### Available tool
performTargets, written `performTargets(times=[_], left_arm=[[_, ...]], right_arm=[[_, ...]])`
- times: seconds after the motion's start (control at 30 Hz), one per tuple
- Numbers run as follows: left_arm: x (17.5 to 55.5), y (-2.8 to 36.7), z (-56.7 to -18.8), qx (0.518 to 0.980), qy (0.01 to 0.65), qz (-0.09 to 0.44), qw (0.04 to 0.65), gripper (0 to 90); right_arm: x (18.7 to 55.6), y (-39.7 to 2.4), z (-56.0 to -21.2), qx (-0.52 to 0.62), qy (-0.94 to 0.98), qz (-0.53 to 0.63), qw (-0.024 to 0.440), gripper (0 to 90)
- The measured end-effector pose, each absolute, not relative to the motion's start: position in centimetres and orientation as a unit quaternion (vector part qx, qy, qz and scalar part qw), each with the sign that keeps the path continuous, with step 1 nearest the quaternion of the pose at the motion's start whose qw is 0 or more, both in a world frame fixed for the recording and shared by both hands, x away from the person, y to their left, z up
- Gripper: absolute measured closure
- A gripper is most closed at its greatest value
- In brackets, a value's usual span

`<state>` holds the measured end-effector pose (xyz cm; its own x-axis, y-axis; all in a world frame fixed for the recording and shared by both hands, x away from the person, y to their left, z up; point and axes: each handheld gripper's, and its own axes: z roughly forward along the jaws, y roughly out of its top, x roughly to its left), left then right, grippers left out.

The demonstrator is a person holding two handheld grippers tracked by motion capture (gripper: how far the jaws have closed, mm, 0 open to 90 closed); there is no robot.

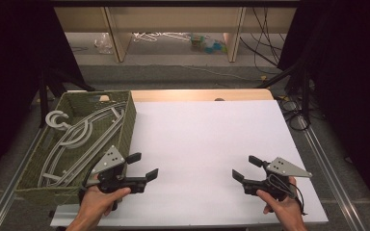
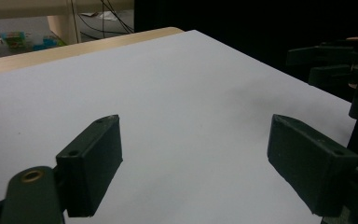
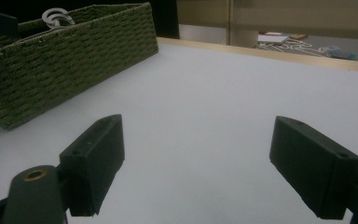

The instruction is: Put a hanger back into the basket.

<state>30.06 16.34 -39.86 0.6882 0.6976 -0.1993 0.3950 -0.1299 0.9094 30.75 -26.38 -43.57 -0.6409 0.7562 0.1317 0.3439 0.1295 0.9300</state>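
A person sits at a table covered by a white sheet, holding a two-jaw gripper in each hand. The left gripper hovers near the bottom left of the sheet, just beside a green woven basket. Its jaws stand wide apart with nothing between them. The right gripper hovers near the bottom right, well apart from the left one, jaws also wide and empty.

The basket sits at the table's left edge. Inside it lie several pale grey clothes hangers, stacked lengthwise, with a hook curling over the far left rim. In the right gripper view the basket stands to the left, with a hanger hook poking above its rim.

No hanger rests on the white sheet. Judging from this, the work has barely started: every visible hanger is in the basket, untouched, and neither gripper has reached in yet. The left gripper is nearest to them.
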Motion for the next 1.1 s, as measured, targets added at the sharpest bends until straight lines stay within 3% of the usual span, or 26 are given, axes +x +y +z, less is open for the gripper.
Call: performTargets(times=[0.67, 1.1], left_arm=[[28.5, 16.5, -42.8, 0.736, 0.352, 0.177, 0.551, 16.5], [28.6, 16.4, -42.9, 0.733, 0.355, 0.166, 0.556, 16.5]], right_arm=[[29.2, -26.1, -43.2, 0.368, 0.737, 0.535, 0.187, 18.1], [27.5, -25.8, -43.5, 0.351, 0.752, 0.523, 0.193, 17.1]])
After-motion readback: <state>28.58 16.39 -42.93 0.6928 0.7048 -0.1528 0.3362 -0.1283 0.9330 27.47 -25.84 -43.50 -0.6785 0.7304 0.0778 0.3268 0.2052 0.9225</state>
